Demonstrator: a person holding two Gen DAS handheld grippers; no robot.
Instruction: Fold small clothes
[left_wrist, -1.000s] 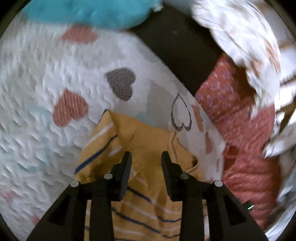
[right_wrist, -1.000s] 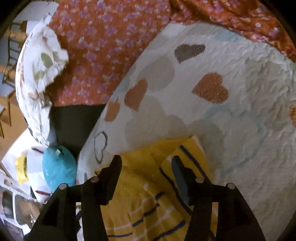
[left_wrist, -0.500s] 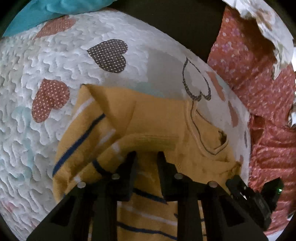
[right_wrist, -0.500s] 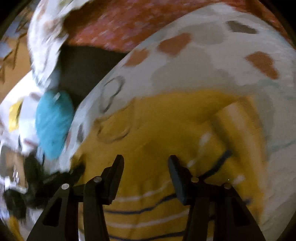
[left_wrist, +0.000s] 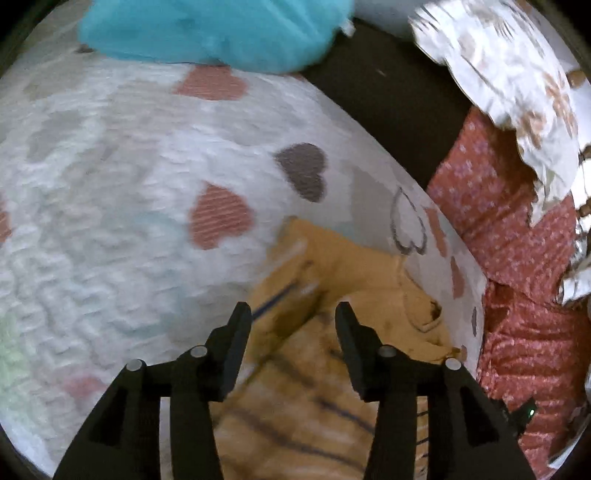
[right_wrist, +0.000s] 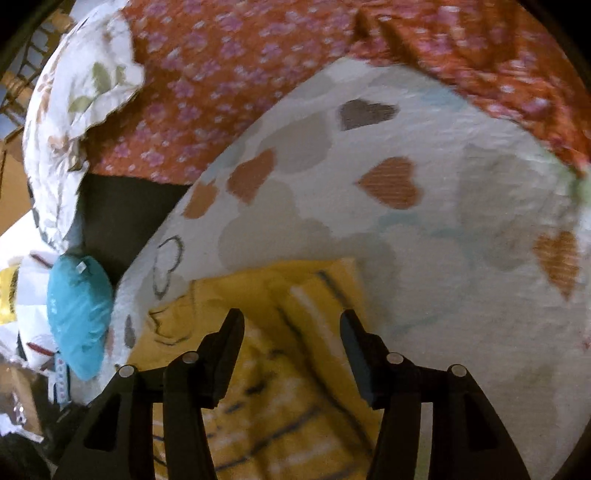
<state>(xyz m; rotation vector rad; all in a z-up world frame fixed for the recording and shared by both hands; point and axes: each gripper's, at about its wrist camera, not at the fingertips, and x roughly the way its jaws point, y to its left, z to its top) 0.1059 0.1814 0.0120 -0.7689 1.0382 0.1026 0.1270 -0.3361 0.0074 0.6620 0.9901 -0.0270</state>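
A small yellow shirt (left_wrist: 332, 288) with dark blue and white stripes lies on a white quilt (left_wrist: 110, 206) printed with hearts. Its sleeves are folded in over the body and its neck opening points away. My left gripper (left_wrist: 293, 319) is open and empty, raised above the shirt's folded sleeve. In the right wrist view the same shirt (right_wrist: 280, 354) lies under my right gripper (right_wrist: 291, 330), which is open and empty above the other folded sleeve. Both views are blurred by motion.
A teal cushion (left_wrist: 221, 29) lies past the quilt's far edge; it also shows in the right wrist view (right_wrist: 79, 317). An orange-red floral cloth (right_wrist: 229, 74) and a white leaf-print pillow (right_wrist: 70, 96) lie beside the quilt. A dark gap (left_wrist: 388, 99) separates them.
My left gripper, nearly shut low on the shirt half a second ago, has opened and lifted away. My right gripper has also risen and pulled back from the shirt, still open.
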